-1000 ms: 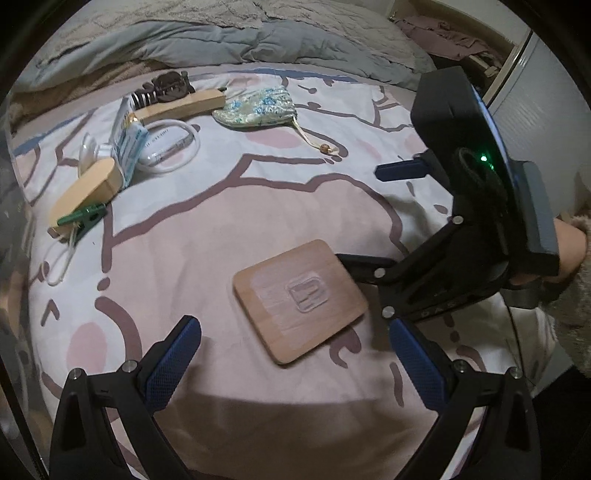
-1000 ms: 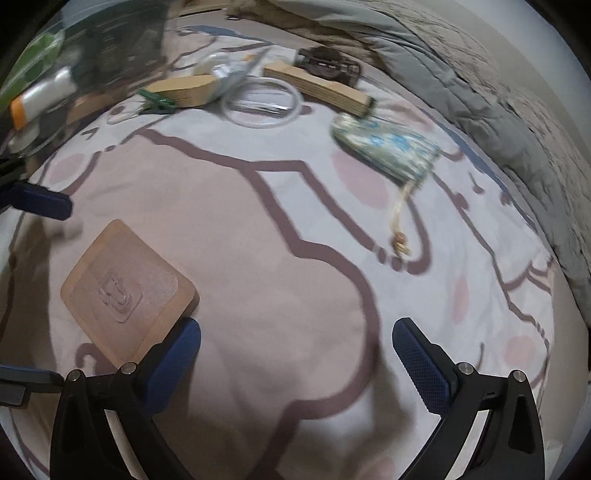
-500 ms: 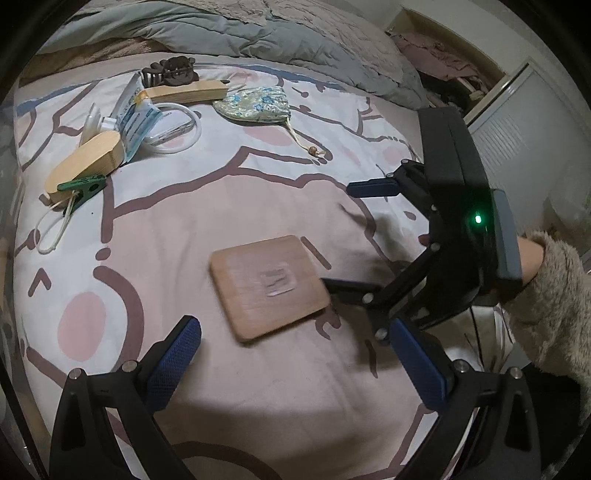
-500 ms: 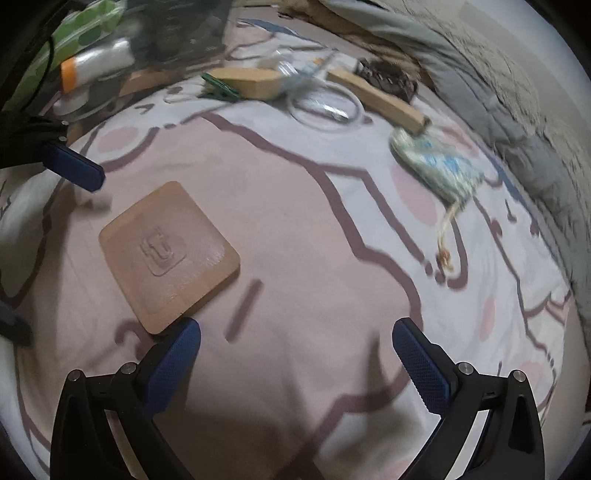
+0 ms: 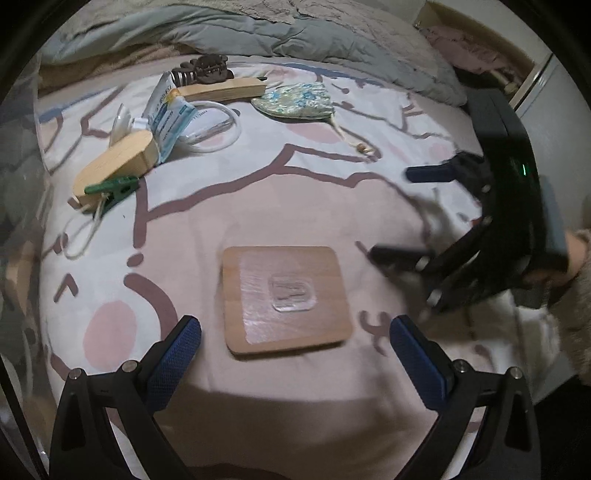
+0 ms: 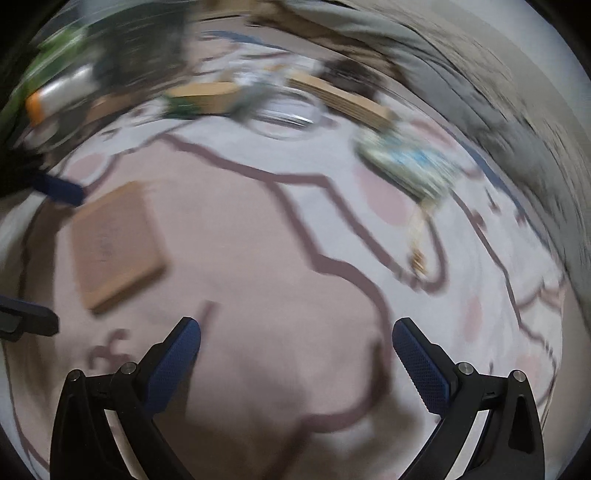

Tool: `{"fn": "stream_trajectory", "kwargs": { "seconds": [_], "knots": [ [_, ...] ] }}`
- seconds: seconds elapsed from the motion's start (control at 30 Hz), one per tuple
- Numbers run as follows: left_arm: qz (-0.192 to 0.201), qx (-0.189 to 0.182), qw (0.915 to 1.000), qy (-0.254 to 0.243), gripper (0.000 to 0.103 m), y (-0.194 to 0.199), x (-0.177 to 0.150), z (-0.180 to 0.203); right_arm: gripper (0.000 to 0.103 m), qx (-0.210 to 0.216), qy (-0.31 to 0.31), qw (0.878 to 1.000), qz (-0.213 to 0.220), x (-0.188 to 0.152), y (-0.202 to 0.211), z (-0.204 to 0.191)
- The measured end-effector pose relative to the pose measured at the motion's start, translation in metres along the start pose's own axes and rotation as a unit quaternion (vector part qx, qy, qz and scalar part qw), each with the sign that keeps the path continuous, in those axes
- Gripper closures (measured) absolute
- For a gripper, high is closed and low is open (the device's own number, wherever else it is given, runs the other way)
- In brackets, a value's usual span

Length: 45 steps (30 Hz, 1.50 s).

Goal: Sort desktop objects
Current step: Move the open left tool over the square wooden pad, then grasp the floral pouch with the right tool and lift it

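Wooden board: flat on bed sheet, clear stick-on hook on its top face; lies just ahead of left tool, between the lines of its two blue pads, not touched.
Left tool: jaws wide apart, empty, low over sheet.
Right tool: jaws wide apart, empty; seen from left view it hangs right of board, blurred, well clear of it.
Board in right view: far left of right tool, smeared by motion blur.
Floral pouch: beyond board, far side of sheet, drawstring with bead trailing right.
Long wood block: left of pouch, dark hair claw at its far end.
White ring: beyond board to the left, blue-white tube leaning next to it.
Oval wood block: far left of board, green clip at its near end, white cord below clip.
Grey duvet: bunched behind everything.
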<state>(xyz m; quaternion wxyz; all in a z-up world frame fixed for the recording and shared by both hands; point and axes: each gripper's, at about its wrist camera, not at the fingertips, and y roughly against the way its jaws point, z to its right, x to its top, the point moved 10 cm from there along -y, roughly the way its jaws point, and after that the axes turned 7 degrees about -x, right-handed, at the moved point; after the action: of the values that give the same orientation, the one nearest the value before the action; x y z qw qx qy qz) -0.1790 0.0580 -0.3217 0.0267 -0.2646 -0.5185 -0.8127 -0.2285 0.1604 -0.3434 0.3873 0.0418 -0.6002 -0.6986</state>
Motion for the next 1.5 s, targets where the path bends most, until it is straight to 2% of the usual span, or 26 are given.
{"fn": "stream_trajectory", "kwargs": {
  "seconds": [0.07,0.17,0.23,0.5,0.7,0.8,0.83,0.9,0.93,1.0,1.07,1.2,1.37,1.5],
  "knots": [
    [0.002,0.015,0.9998,-0.015,0.0,-0.005,0.0,0.0,0.0,0.002,-0.029,1.0,-0.012,-0.007,-0.008,0.013],
    [-0.002,0.021,0.9996,-0.018,0.0,-0.014,0.0,0.001,0.0,0.041,-0.076,0.996,-0.022,-0.013,-0.016,0.02],
    [0.001,0.031,0.9994,-0.018,0.0,-0.018,0.0,0.001,0.0,0.051,-0.088,0.995,-0.021,-0.014,-0.019,0.021],
    [0.017,0.054,0.9984,0.0,0.0,-0.024,0.003,-0.007,0.0,0.056,-0.1,0.993,0.006,-0.017,-0.018,0.016],
    [0.023,0.066,0.9974,-0.019,0.0,-0.027,-0.001,-0.007,0.0,0.036,-0.118,0.992,-0.034,-0.009,-0.016,0.017],
    [0.027,0.069,0.997,-0.024,0.0,-0.029,-0.001,-0.007,0.001,0.027,-0.112,0.993,0.005,0.015,-0.003,0.024],
    [0.027,0.068,0.997,-0.024,0.0,-0.029,-0.001,-0.007,0.003,0.018,-0.115,0.993,0.023,0.027,0.003,0.031],
    [0.028,0.066,0.9972,-0.022,0.0,-0.03,-0.001,-0.007,0.023,0.015,-0.13,0.99,0.044,0.045,0.009,0.043],
    [0.029,0.064,0.9973,-0.021,0.0,-0.03,-0.001,-0.007,0.027,0.013,-0.142,0.988,0.053,0.055,0.011,0.051],
    [0.035,0.062,0.9972,-0.022,0.0,-0.03,-0.001,-0.007,0.048,0.009,-0.163,0.984,0.067,0.072,0.013,0.07],
    [0.037,0.06,0.9972,-0.024,0.0,-0.03,-0.001,-0.006,0.059,0.008,-0.184,0.98,0.071,0.092,0.007,0.087],
    [0.04,0.057,0.9973,-0.022,0.0,-0.03,0.0,-0.006,0.063,0.0,-0.214,0.974,0.072,0.126,-0.011,0.109],
    [0.048,0.05,0.9974,-0.021,0.0,-0.03,0.0,-0.005,0.063,-0.03,-0.214,0.975,0.056,0.162,-0.044,0.123],
    [0.052,0.044,0.9975,-0.018,0.0,-0.03,0.001,-0.005,0.063,-0.027,-0.209,0.977,-0.002,0.151,-0.087,0.116]
  ]
}}
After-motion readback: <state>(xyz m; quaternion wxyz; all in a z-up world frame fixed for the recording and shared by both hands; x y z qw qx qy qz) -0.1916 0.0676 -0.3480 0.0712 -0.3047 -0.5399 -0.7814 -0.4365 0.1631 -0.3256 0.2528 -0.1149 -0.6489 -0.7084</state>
